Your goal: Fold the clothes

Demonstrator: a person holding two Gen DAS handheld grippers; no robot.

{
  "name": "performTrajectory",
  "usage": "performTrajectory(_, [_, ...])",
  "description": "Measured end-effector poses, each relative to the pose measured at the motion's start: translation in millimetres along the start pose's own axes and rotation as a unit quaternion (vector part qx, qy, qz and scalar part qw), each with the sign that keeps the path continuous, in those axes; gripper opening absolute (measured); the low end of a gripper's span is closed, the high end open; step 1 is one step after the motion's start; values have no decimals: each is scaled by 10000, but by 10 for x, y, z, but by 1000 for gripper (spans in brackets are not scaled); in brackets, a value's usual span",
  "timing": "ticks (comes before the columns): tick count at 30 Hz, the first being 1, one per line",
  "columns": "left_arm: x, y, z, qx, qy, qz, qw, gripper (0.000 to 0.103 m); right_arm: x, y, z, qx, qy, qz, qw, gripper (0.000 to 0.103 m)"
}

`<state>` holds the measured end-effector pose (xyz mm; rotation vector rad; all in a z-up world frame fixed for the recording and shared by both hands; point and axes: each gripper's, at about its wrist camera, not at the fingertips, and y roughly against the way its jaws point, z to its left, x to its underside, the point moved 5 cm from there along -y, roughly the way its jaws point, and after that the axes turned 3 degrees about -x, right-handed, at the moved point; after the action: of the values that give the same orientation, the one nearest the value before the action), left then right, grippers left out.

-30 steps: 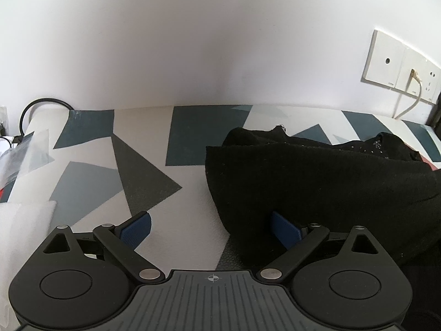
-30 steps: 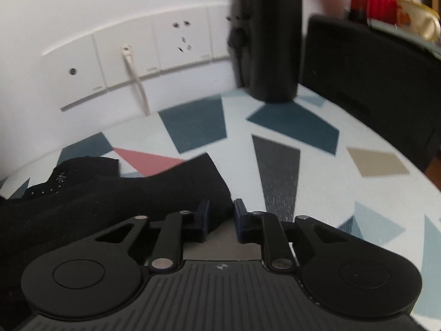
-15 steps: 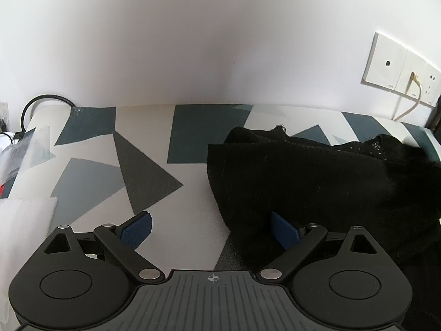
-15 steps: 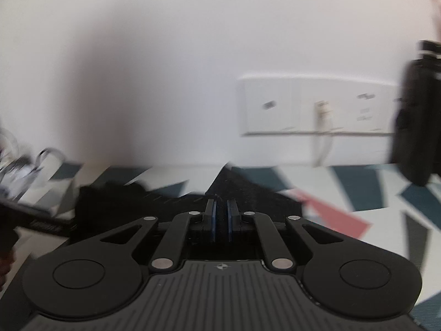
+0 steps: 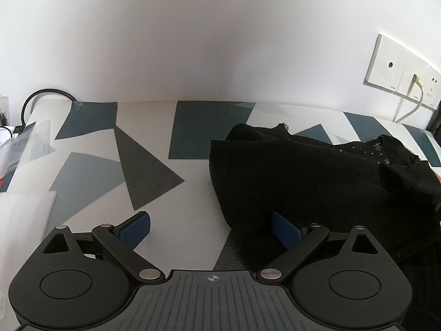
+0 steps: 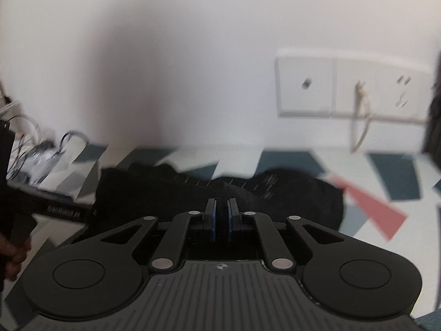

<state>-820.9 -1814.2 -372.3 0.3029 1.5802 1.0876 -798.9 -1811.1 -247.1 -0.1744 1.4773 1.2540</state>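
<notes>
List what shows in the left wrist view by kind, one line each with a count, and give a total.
Black garment: 1
Wall socket plates: 3
White cable plugged into a plate: 1
Black cable loop at the table's far left: 1
Clear plastic bag: 1
White sheet at the near left: 1
Total: 8

One black garment (image 5: 303,176) lay on one patterned table (image 5: 91,171). Two grippers showed, the left gripper (image 5: 210,227) and the right gripper (image 6: 221,215). Three wall plates (image 6: 350,88) carried one plugged cable (image 6: 361,115).
</notes>
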Motion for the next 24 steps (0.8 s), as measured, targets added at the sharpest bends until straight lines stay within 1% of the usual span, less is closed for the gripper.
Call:
performTrajectory(1, [-3,2,1,18,1,25,10000,96,8,-44,-16,-66,-102,220,9997,22])
performTrajectory(2, [-5,8,3,49,10,54,10000,96,16,-86,-31,-133,-205,441,9987,25])
performTrajectory(3, [-7,18,8,80,28,87,9999,96,0,-72,-45,-151,-252,451,9986,32])
performTrajectory(4, [-8,30,13,107,55,120,9999,96,-22,-47,-59,-160,-288,421,9986,43])
performTrajectory(5, [-7,47,17,128,96,152,9998,96,-51,5,-72,-105,-276,327,9990,51])
performTrajectory(6, [-9,68,21,159,144,171,9996,96,-82,63,-85,-38,-255,222,9994,65])
performTrajectory(7, [-17,102,18,210,191,151,9995,96,-113,122,-98,29,-234,116,9997,67])
performTrajectory(10, [-58,224,-14,390,305,10,9988,96,-181,300,-172,244,-136,-237,9993,67])
performTrajectory(11, [-68,251,-35,439,308,-26,9986,96,-192,335,-222,387,-159,-328,9986,67])
performTrajectory(12, [-74,261,-69,475,269,-49,9985,97,-192,336,-281,585,-186,-322,9976,67])
performTrajectory(14, [-60,242,-143,493,146,-38,9987,98,-155,263,-399,1127,-134,-99,9935,67])
performTrajectory(17, [0,171,-220,507,73,112,9986,97,-71,151,-467,1298,-93,180,9913,67])
performTrajectory(18, [26,145,-241,543,58,162,9984,94,-44,118,-463,1283,-28,290,9913,67])
performTrajectory(19, [55,118,-262,582,31,207,9981,81,-13,82,-450,1309,63,392,9906,67])
performTrajectory(20, [84,87,-280,635,17,260,9976,73,22,41,-438,1331,144,489,9898,67])
performTrajectory(21, [104,65,-288,676,35,264,9974,72,58,-8,-427,1337,204,597,9890,67])
performTrajectory(22, [109,57,-291,651,61,212,9976,73,88,-31,-428,1346,206,613,9888,67])
performTrajectory(24, [93,55,-297,537,73,170,9984,74,101,-38,-427,1329,123,515,9897,67])
